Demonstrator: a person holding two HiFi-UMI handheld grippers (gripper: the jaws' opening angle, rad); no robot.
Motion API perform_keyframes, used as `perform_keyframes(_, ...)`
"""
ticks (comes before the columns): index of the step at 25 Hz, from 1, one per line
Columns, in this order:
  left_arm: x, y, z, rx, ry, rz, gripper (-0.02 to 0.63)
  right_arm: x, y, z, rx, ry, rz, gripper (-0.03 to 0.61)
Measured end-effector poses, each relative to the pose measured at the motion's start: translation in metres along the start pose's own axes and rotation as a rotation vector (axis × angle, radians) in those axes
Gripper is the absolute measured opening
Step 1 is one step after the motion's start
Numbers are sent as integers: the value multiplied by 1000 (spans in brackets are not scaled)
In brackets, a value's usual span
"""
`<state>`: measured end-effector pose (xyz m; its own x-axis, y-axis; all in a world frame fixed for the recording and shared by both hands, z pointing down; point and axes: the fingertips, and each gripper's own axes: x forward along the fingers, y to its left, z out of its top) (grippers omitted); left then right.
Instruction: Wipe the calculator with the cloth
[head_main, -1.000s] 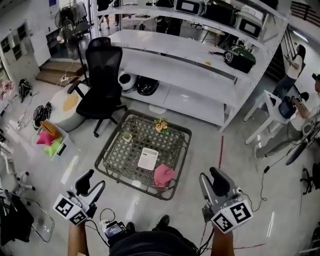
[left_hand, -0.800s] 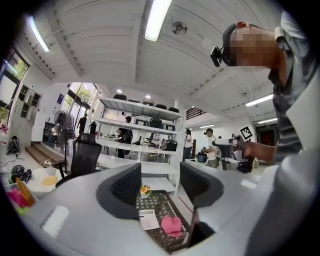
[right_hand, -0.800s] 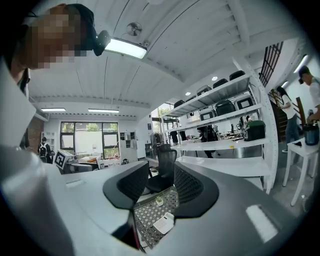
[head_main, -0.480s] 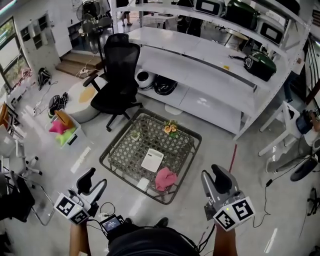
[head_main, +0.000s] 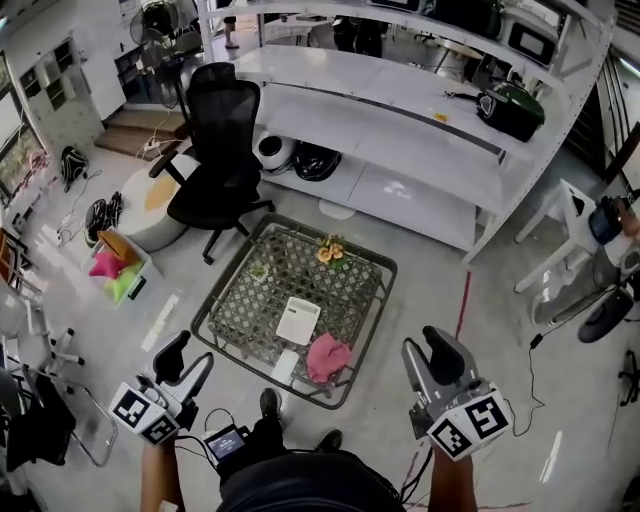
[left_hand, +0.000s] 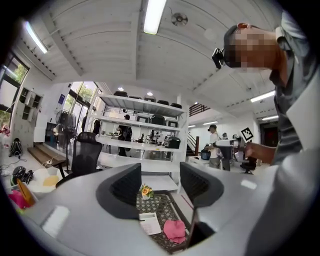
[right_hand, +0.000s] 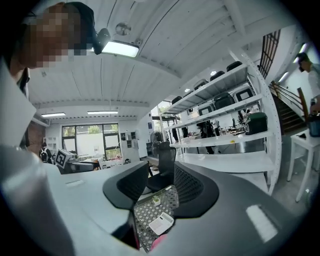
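A white calculator (head_main: 298, 320) lies on a low lattice table (head_main: 235, 320) on the floor. A crumpled pink cloth (head_main: 327, 357) rests beside it, near the table's front edge. My left gripper (head_main: 188, 358) is held level, short of the table's left front corner, open and empty. My right gripper (head_main: 425, 350) hovers to the right of the table, also open and empty. Between the jaws, the left gripper view shows the calculator (left_hand: 149, 223) and the cloth (left_hand: 175, 230) well ahead. The right gripper view shows the calculator (right_hand: 161, 223) with a bit of the cloth (right_hand: 159, 241) below it.
A small pot of flowers (head_main: 327, 250) stands at the table's far edge. A black office chair (head_main: 218, 150) is behind the table on the left, and white shelving (head_main: 400, 130) runs along the back. A box of pink and green things (head_main: 110, 270) sits at left.
The table, calculator and cloth have come slightly nearer in the head view, and a foot now shows below. Both grippers stay open and empty, low in the picture.
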<state>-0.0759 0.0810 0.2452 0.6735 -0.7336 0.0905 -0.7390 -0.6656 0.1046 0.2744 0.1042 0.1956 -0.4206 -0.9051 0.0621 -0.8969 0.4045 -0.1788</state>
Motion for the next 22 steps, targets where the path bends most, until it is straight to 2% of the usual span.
perform_keyframes(10, 83, 52, 14, 10, -17, -240, 261, 21, 4, -1, -1, 6, -208, 135)
perform_keyframes(22, 110, 130, -6, -41, 0, -369, 261, 79, 42, -22, -5, 51, -330, 137)
